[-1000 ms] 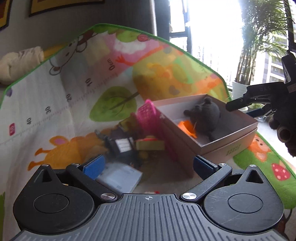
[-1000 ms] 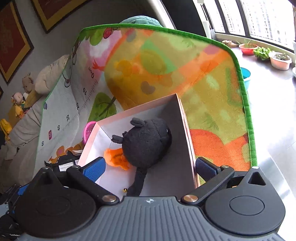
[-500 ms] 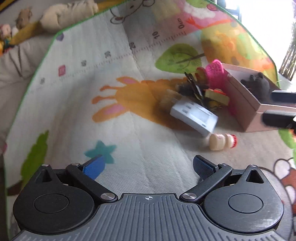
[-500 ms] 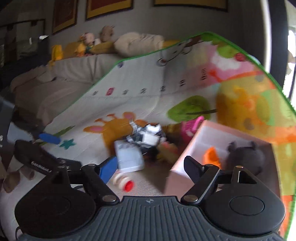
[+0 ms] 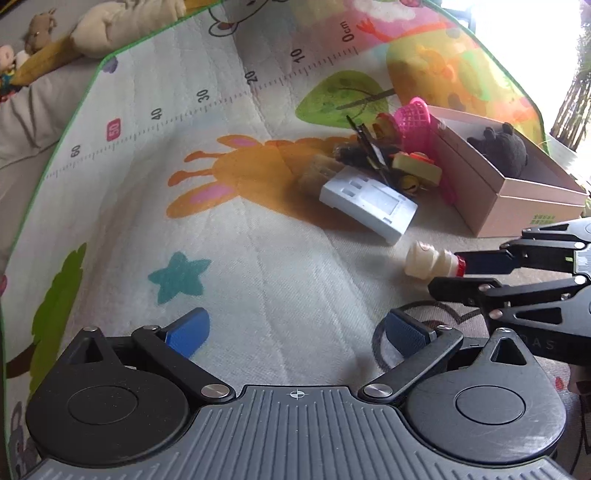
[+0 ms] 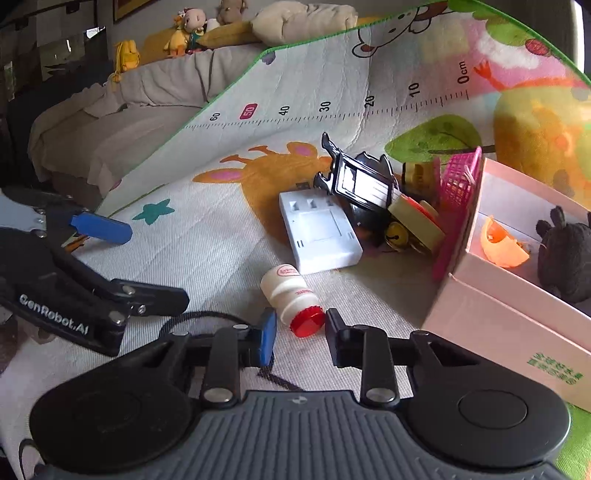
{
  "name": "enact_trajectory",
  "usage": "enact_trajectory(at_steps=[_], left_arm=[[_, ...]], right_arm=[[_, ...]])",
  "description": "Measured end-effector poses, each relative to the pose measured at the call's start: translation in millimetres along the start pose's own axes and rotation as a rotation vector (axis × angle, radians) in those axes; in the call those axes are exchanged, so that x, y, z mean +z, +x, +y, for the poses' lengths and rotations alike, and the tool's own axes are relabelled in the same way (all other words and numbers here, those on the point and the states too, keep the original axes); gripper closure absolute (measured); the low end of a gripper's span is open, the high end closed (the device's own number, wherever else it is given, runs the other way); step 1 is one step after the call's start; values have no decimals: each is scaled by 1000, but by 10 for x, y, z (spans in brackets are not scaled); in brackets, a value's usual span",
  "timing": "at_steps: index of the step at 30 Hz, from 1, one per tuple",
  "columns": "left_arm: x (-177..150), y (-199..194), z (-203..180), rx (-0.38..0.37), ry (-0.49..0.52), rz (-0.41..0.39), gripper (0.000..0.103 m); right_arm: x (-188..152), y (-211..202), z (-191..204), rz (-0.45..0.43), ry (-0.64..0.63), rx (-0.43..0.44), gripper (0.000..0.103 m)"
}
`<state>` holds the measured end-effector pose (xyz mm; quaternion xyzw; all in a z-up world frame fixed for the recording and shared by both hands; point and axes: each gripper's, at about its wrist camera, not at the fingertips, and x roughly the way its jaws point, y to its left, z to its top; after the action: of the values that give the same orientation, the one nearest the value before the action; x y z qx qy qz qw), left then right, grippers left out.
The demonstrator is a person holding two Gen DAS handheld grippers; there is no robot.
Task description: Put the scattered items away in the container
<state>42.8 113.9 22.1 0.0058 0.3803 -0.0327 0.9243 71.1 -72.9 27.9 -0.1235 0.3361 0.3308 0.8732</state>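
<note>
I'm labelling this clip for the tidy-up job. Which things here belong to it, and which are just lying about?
Belongs to the job:
- pink box, with black plush and orange piece inside
- small bottle, red cap between the right claw fingers
- white plastic case
- pink basket

Just lying about:
- play mat
- soft toys on the sofa

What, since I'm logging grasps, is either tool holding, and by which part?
Nothing yet. The right tool has just been closing around the red cap of the small bottle, a gap showing beside it; the left tool is open, empty.
</note>
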Motion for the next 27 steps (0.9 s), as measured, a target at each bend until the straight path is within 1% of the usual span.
enact_trajectory(at_steps=[1, 3, 4, 5, 6, 7, 8, 9, 11, 12, 15, 17, 19, 22, 24, 27], left_arm=[[1, 33, -41, -16, 15, -22, 0], [-3, 113, -129, -24, 45, -52, 0], [-5, 163, -179, -23, 64, -58, 0], [-7, 217, -224, -22, 81, -57, 0], [-13, 246, -252, -18, 88, -61, 0], [-12, 248, -261, -16, 88, -67, 0], [-18, 248, -262, -15, 90, -68, 0], [-29, 244, -251, -16, 84, -72, 0], [-45, 242, -210, -24, 59, -74, 0], [-46, 246, -191, -30, 49, -75, 0], [-39, 259, -178, -40, 35, -79, 0], [-39, 262, -171, -39, 36, -79, 0], [-39, 263, -175, -39, 36, -79, 0], [-30, 280, -197, -32, 47, -73, 0], [-25, 286, -188, -32, 46, -71, 0], [-28, 286, -184, -31, 47, -69, 0]], right_arm=[[-56, -59, -35, -1, 0, -10, 75], [-173, -189, -119, -6, 13, -35, 75], [-232, -250, -163, -10, 25, -55, 74], [-291, -304, -201, -19, 38, -75, 72], [-350, -348, -232, -32, 52, -96, 63], [-408, -380, -258, -47, 72, -122, 51], [-456, -397, -282, -61, 102, -150, 45], [-478, -408, -300, -68, 130, -171, 40], [-473, -401, -323, -70, 165, -231, 39], [-467, -388, -339, -68, 178, -240, 37], [-470, -389, -429, -66, 225, -239, 32], [-481, -408, -455, -70, 245, -247, 31], [-493, -424, -468, -73, 262, -254, 25], [-506, -439, -531, -76, 296, -216, 19], [-495, -423, -548, -68, 295, -190, 14], [-454, -371, -491, -40, 260, -183, 6]])
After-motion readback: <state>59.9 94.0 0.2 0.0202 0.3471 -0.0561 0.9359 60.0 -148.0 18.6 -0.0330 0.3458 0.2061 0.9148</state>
